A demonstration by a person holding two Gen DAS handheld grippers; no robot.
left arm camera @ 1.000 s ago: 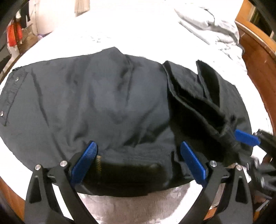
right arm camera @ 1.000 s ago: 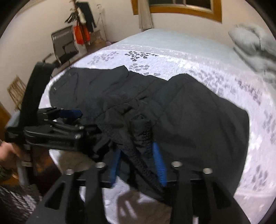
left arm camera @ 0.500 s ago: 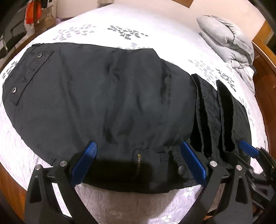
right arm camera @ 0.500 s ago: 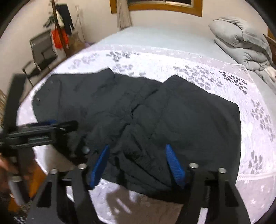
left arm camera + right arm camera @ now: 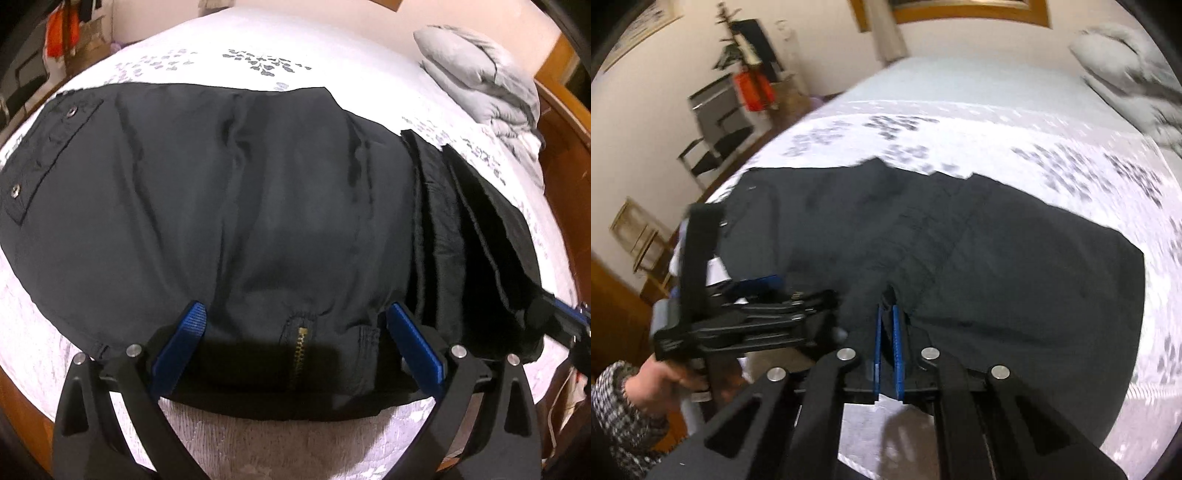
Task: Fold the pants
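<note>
The pants (image 5: 229,206) lie spread on the bed (image 5: 332,66) straight ahead of both tongs, their long axis running across my view, waistband edge nearest me. My left tongs (image 5: 295,343) stand wide open, straddling the zipper (image 5: 301,350) without touching cloth that I can see. My right tongs (image 5: 888,332) are pinched on a bunch of pants fabric at the near edge, so the right hand leads. The cloth between those pads is blurred, and the far right folds are too dark to read.
</note>
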